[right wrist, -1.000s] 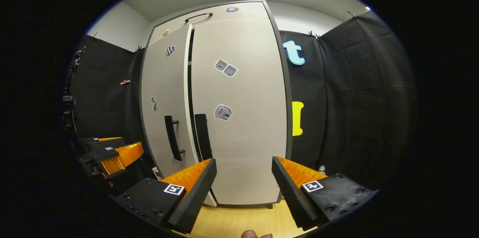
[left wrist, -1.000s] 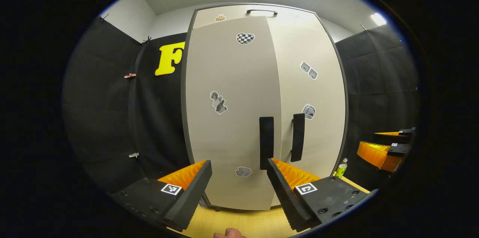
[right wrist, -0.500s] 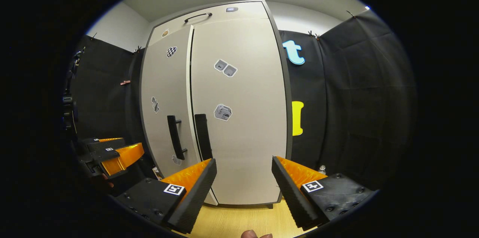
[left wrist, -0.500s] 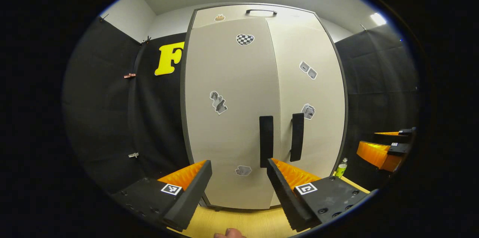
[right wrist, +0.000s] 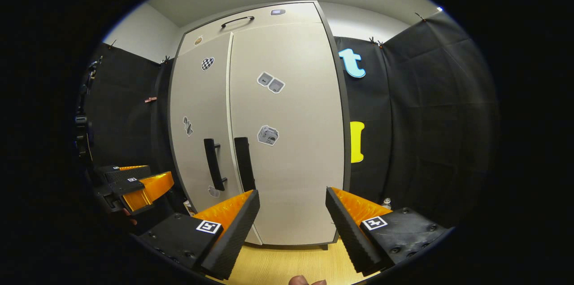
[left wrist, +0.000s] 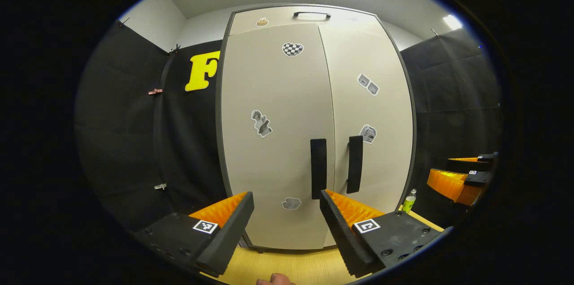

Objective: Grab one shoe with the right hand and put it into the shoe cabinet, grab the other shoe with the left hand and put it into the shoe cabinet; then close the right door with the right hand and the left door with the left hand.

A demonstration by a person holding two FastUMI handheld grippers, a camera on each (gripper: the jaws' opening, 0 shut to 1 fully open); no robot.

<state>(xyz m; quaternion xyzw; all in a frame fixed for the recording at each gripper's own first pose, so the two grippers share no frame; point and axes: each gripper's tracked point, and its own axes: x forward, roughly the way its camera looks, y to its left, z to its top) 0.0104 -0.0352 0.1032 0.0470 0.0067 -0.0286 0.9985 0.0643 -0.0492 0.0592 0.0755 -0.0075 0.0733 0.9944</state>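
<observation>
The tall beige shoe cabinet (left wrist: 287,97) stands straight ahead with both doors flush. Its left door (left wrist: 273,150) and right door (left wrist: 376,110) each carry a black vertical handle (left wrist: 318,168) near the middle seam. In the left gripper view my left gripper (left wrist: 287,226) is open and holds nothing, a short way in front of the left door. In the right gripper view my right gripper (right wrist: 291,226) is open too, in front of the right door (right wrist: 291,141). Each gripper also appears off to the side in the other's view, the right gripper (left wrist: 462,177) and the left gripper (right wrist: 134,184). The shoes are hidden.
Light wooden floor (left wrist: 287,267) lies under the cabinet. A small green bottle (left wrist: 409,200) stands on the floor by the cabinet's right side. Black cloth walls (right wrist: 426,119) close in both sides. A black top handle (left wrist: 311,14) sits on the cabinet's upper panel.
The left door has swung from slightly ajar to flush with the right door. Both grippers have stayed about where they were.
</observation>
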